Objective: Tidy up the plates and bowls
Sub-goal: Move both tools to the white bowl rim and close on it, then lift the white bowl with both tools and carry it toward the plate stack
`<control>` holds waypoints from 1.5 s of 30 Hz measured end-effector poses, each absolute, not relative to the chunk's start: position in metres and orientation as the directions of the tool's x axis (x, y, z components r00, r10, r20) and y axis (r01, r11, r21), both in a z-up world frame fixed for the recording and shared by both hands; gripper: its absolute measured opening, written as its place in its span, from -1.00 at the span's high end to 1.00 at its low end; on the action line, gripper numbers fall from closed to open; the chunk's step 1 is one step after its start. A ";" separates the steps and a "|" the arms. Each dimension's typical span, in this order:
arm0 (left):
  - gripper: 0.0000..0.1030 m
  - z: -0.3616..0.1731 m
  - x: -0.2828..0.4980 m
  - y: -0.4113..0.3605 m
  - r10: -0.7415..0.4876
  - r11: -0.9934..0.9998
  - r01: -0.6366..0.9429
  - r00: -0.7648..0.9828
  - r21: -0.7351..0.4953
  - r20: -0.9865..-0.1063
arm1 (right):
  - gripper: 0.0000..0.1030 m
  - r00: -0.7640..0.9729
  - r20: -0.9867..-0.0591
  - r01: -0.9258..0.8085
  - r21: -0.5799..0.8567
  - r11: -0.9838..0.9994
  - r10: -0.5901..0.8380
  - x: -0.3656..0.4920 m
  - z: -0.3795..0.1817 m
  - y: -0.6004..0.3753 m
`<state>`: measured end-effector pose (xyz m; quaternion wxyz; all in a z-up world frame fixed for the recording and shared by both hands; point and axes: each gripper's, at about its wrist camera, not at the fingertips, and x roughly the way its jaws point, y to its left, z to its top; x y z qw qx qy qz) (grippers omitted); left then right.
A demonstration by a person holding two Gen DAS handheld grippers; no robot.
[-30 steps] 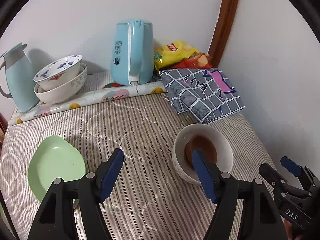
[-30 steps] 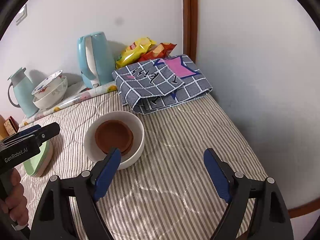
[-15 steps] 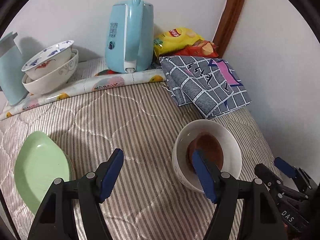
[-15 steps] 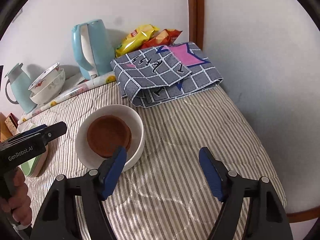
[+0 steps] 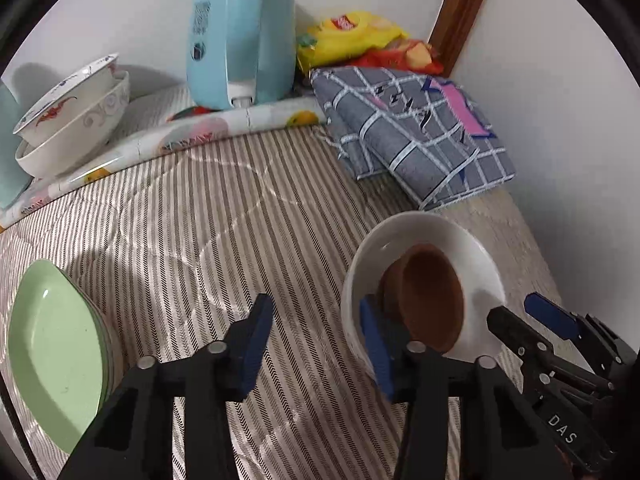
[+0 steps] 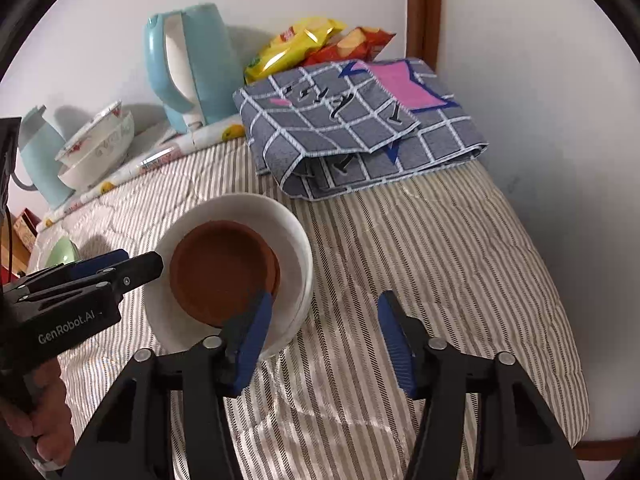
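A white bowl (image 5: 476,256) (image 6: 292,232) with a brown dish (image 5: 432,300) (image 6: 220,272) inside sits on the striped cloth. My left gripper (image 5: 316,340) is open; its right finger reaches over the bowl's near rim, the left finger is outside. It shows in the right wrist view (image 6: 136,264) at the bowl's left side. My right gripper (image 6: 324,332) is open; its left finger overlaps the bowl's near rim. It appears in the left wrist view (image 5: 528,320) at the bowl's right. Green plates (image 5: 56,352) lie at left. Two stacked patterned bowls (image 5: 76,120) (image 6: 100,148) stand at the back.
A light blue kettle (image 5: 240,36) (image 6: 192,64), snack bags (image 5: 352,36) (image 6: 304,44) and a folded checked cloth (image 5: 412,132) (image 6: 352,124) are at the back by the wall. A light blue jug (image 6: 40,160) stands at far left.
Both grippers have moved forward and closed in on the white bowl from either side. The bowl has not moved.
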<state>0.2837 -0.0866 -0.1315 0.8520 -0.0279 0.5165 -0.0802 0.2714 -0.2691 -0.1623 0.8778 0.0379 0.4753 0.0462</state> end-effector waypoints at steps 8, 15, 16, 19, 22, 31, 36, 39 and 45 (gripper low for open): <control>0.40 -0.146 0.293 -0.100 -0.171 0.983 0.131 0.415 -0.127 -0.894 | 0.26 0.495 -0.865 -0.030 0.083 0.996 0.087 0.292 -0.181 -0.262; 0.40 -0.157 0.300 -0.103 -0.180 0.981 0.141 0.382 -0.135 -0.906 | 0.24 0.465 -0.881 -0.032 0.085 0.996 0.090 0.303 -0.190 -0.262; 0.40 -0.158 0.301 -0.103 -0.180 0.981 0.139 0.379 -0.136 -0.908 | 0.24 0.461 -0.883 -0.032 0.088 0.996 0.093 0.304 -0.191 -0.262; 0.41 -0.160 0.301 -0.104 -0.179 0.981 0.140 0.386 -0.134 -0.905 | 0.24 0.459 -0.882 -0.025 0.110 0.994 0.109 0.306 -0.192 -0.264; 0.45 -0.160 0.303 -0.103 -0.187 0.980 0.138 0.392 -0.144 -0.901 | 0.25 0.475 -0.871 -0.035 0.124 0.992 0.126 0.305 -0.193 -0.265; 0.83 -0.159 0.300 -0.110 -0.214 0.975 0.151 0.429 -0.164 -0.877 | 0.73 0.517 -0.838 -0.059 0.169 0.984 0.175 0.301 -0.192 -0.257; 0.83 -0.157 0.296 -0.109 -0.227 0.973 0.148 0.435 -0.179 -0.872 | 0.75 0.523 -0.833 -0.040 0.185 0.982 0.179 0.298 -0.191 -0.260; 0.83 -0.155 0.290 -0.110 -0.221 0.973 0.156 0.437 -0.168 -0.872 | 0.76 0.524 -0.833 -0.033 0.191 0.981 0.179 0.292 -0.189 -0.261; 0.84 -0.152 0.279 -0.108 -0.226 0.973 0.148 0.432 -0.178 -0.873 | 0.76 0.525 -0.831 -0.025 0.199 0.980 0.182 0.278 -0.187 -0.264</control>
